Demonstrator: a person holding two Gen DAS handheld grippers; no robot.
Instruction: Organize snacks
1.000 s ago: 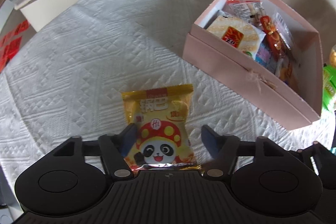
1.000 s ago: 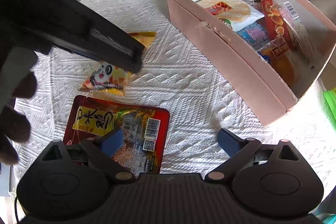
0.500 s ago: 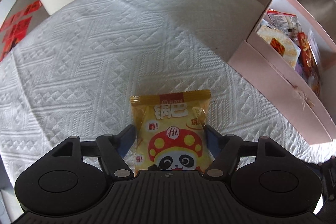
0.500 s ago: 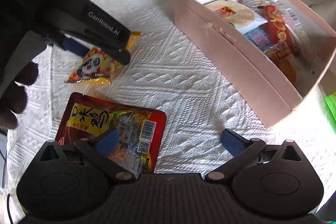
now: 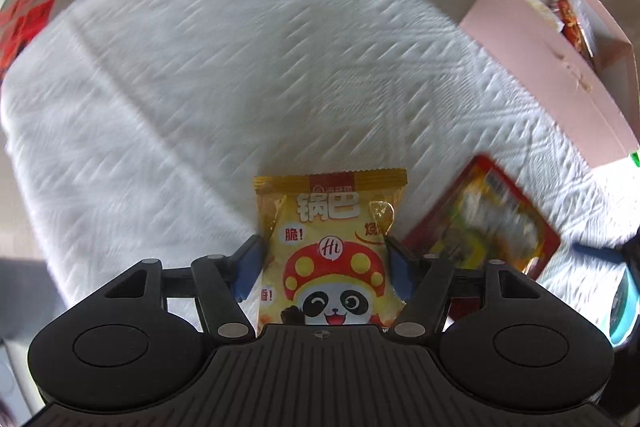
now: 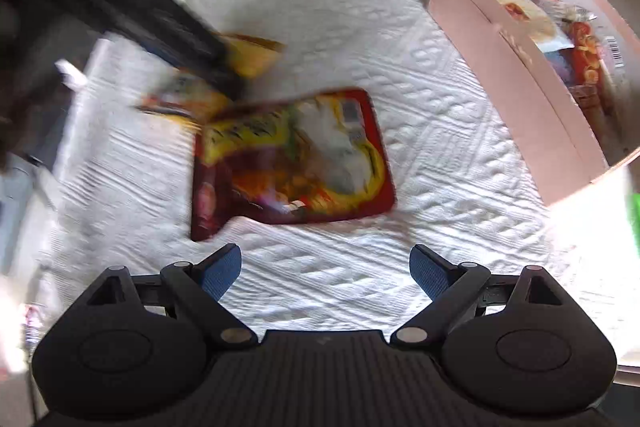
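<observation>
White quilted cloth (image 5: 280,67) covering table. Pink box (image 6: 520,75) already holding several snacks. Two left outside: panda bag (image 5: 332,251), red pack (image 6: 292,155). Left gripper (image 5: 324,267) closing around panda bag, pads at its edges. Right gripper (image 6: 326,269) closing, empty, nearing red pack.

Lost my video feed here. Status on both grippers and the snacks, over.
Left gripper closing around yellow panda snack bag, pads at its sides. Right gripper closing, nothing between fingers. Red snack pack on tablecloth; pink box path unobstructed.
</observation>
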